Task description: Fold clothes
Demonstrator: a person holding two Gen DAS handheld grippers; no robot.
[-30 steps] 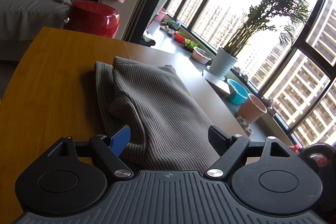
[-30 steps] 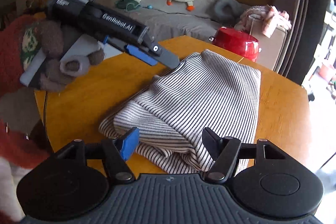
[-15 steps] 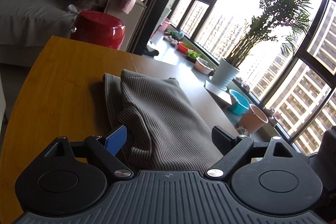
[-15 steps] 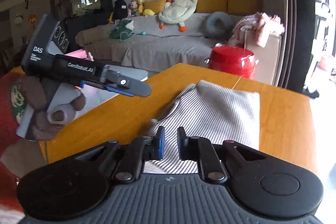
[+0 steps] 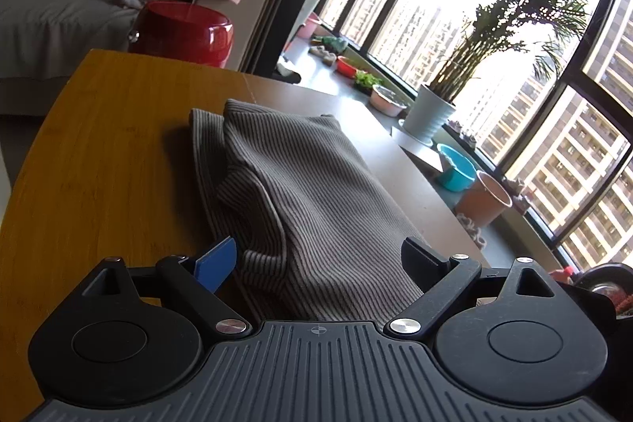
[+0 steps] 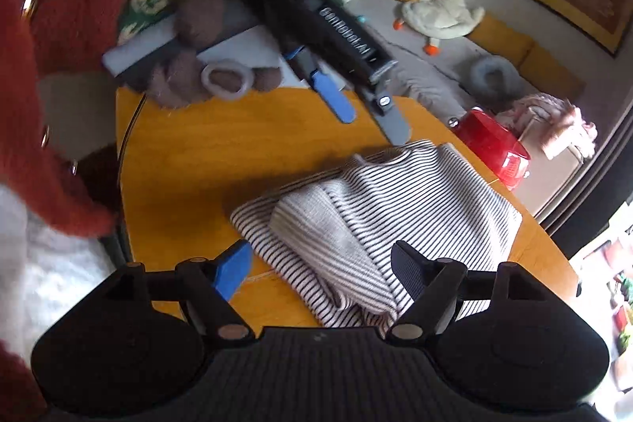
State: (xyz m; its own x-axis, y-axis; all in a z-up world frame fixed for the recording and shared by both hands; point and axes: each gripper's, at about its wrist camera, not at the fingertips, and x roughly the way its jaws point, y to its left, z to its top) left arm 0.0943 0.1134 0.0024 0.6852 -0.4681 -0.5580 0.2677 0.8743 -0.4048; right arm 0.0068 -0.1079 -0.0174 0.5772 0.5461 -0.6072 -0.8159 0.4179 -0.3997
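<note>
A folded striped knit garment (image 5: 308, 192) lies on the round wooden table (image 5: 99, 153). My left gripper (image 5: 318, 260) hovers open at its near end, the fabric passing between its spread fingers, nothing held. From the right wrist view the same garment (image 6: 399, 200) shows a folded sleeve or flap on top and its neckline at the far side. My right gripper (image 6: 320, 267) is open over the garment's near edge, empty. The left gripper (image 6: 372, 123) appears there too, open, held by a brown-gloved hand (image 6: 190, 66) just beyond the neckline.
A red stool (image 5: 182, 30) stands past the table's far edge, with a grey sofa (image 6: 435, 66) and plush duck behind. A windowsill holds a potted palm (image 5: 431, 113) and bowls. A red fuzzy sleeve (image 6: 59, 86) fills the right view's left side.
My right gripper, shut half a second ago, has opened again and now looks down on the garment from higher up. The left gripper stayed open and hardly moved.
</note>
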